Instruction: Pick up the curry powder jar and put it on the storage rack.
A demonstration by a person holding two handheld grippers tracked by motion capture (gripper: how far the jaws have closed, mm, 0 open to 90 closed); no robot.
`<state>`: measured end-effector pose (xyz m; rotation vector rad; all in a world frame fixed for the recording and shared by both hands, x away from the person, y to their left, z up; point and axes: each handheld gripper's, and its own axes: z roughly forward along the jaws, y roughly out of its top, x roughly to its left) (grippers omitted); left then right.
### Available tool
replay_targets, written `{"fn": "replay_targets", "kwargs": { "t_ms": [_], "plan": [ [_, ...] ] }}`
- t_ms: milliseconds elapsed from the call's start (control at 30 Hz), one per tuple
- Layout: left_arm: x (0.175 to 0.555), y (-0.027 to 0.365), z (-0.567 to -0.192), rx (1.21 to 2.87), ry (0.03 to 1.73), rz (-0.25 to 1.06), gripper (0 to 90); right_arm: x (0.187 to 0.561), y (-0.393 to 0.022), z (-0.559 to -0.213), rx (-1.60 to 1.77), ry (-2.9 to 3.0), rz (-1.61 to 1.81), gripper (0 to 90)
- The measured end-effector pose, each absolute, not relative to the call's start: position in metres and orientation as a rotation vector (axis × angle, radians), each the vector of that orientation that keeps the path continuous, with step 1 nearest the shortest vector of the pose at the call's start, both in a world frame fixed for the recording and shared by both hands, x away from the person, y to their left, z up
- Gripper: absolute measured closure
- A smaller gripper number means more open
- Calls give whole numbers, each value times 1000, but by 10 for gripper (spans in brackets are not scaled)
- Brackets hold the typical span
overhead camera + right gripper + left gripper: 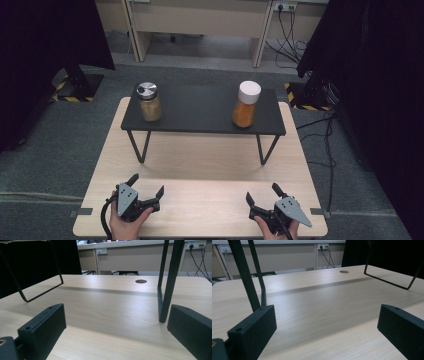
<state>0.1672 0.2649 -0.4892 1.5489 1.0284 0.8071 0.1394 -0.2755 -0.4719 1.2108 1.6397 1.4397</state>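
On a black raised shelf (200,111) stand two jars. The left jar (149,101) has a silver lid and pale brown contents; the right jar (246,104) has a white lid and orange contents. My left gripper (147,187) rests open near the table's front left, held by a hand. My right gripper (262,194) rests open near the front right. Both point toward the shelf, well short of it. In the left gripper view my left gripper (324,325) has only bare wood between its jaws, and my right gripper (115,325) has the same in the right gripper view.
The shelf stands on thin black wire legs (140,146) (266,148) on the light wooden table (200,170). A leg (244,275) rises close by in the left gripper view, and another leg (167,285) in the right gripper view. Black curtains flank both sides; cables (327,145) lie on the floor at right.
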Motion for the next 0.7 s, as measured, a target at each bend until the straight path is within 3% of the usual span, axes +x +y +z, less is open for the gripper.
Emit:
{"fn": "replay_targets", "kwargs": {
  "t_ms": [700],
  "plan": [
    [167, 265, -489, 1549, 1028, 810, 15, 136, -279, -474, 1220, 1651, 1440, 23]
  ]
}}
